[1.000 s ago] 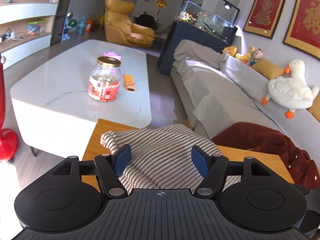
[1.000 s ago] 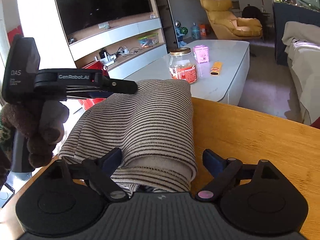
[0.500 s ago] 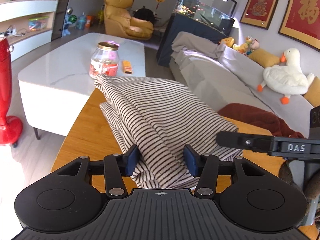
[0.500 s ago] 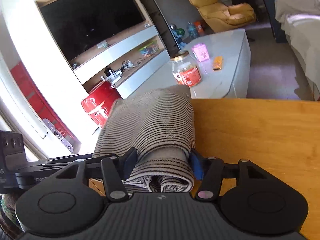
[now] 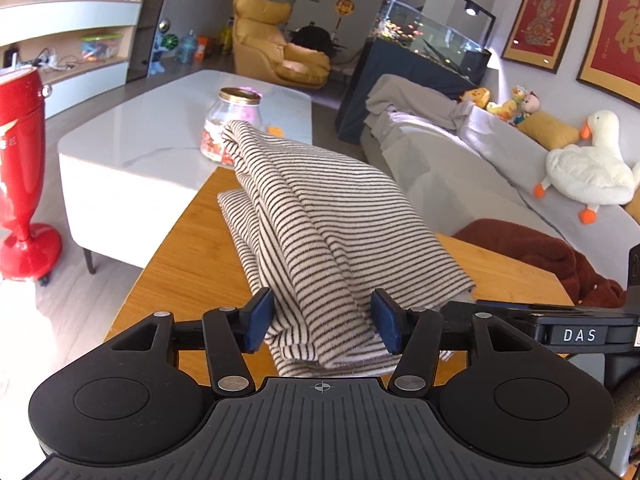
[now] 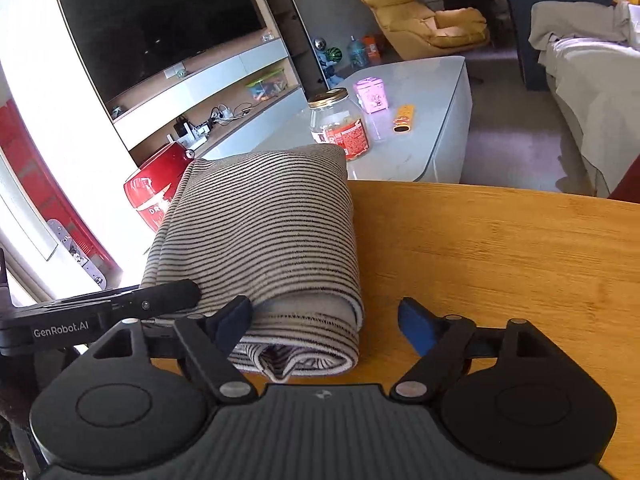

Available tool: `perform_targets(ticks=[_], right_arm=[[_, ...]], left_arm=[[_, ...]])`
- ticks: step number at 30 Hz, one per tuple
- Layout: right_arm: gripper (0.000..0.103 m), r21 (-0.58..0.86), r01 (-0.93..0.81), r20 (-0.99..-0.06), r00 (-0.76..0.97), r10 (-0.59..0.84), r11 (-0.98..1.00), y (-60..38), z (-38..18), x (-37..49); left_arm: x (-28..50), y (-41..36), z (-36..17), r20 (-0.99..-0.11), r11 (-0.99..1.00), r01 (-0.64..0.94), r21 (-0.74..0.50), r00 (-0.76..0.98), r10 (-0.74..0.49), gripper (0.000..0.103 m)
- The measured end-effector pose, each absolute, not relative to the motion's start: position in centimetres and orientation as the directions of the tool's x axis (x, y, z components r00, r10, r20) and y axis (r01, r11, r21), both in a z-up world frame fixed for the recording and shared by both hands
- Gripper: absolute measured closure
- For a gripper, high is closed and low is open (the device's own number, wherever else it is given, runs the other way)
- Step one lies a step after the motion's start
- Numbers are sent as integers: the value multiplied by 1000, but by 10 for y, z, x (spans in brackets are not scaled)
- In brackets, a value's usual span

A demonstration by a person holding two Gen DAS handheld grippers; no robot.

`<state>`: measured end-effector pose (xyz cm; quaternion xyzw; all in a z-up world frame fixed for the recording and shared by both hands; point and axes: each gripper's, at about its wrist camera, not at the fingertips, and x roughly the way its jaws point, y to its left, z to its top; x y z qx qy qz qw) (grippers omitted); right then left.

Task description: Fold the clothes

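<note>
A folded cream garment with thin dark stripes (image 6: 264, 232) lies as a thick bundle on the wooden table (image 6: 500, 260). My left gripper (image 5: 323, 324) is shut on the near edge of the striped garment (image 5: 320, 232), with cloth bunched between its blue pads. My right gripper (image 6: 326, 322) stands open at the bundle's rolled near end; its left finger (image 6: 236, 318) touches the cloth and its right finger (image 6: 416, 328) hangs over bare wood. In the right wrist view, the left tool's black finger (image 6: 168, 298) rests against the bundle's left side.
A dark red garment (image 5: 540, 252) lies heaped at the wooden table's far right edge. Beyond it is a white coffee table (image 5: 140, 140) with a glass jar (image 6: 340, 128) and a pink tin (image 6: 370, 96). A red appliance (image 5: 20, 160) stands on the floor to the left.
My right gripper has opened and let go of the bundle's end, which now rests on the table. The left gripper has closed on the cloth and stays clamped.
</note>
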<state>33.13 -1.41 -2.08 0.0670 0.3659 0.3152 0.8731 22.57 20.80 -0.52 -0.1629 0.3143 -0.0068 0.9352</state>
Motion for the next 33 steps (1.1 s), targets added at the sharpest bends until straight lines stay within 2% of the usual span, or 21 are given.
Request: perform_targets(ticks=[1,2,3,4,5,6,9,16,20,25,33], right_arm=[[12,339,-499,-599,539,592,797,-19,-21,326],[3,330,-497,-601,545,585,803,-23,-21,320],[0,322,-494,-602,551,577,808,-28,-22,314],[0,313,-492,-604,557,570,813,-33,-22,308],[0,290,-491,-611,566,554,821,-37,-23,301],[0,267,-490,-613,578,539,830,-42,-23,294],[0,206,-490,-610,613,503,847,-58,-23,274],[0,110,-491,-690,588,422,864,-81,-33,251],[0,-3,-453,-676,658,332,892,-88,-40,245],[0,2,-411,-669,677,307,912,-92,-42,254],[0,3,-505,-642,661,389,863,-76,-47,272]], left_arm=[[222,206,-5,-588,946,-103,-307,802,-104,41],[218,203,-5,-591,945,-117,-305,802,-92,35],[214,201,-4,-593,944,-130,-303,801,-80,26],[211,198,-4,-596,943,-143,-301,800,-69,21],[203,191,-6,-606,942,-170,-291,794,-44,12],[196,182,-8,-614,945,-188,-268,789,-18,7],[177,156,-14,-654,945,-257,-201,754,66,2],[157,117,-24,-698,918,-394,-53,672,248,0],[157,108,-26,-682,890,-456,-23,657,320,0],[158,96,-28,-660,847,-531,12,632,406,0],[178,86,-29,-641,867,-499,13,661,390,0]])
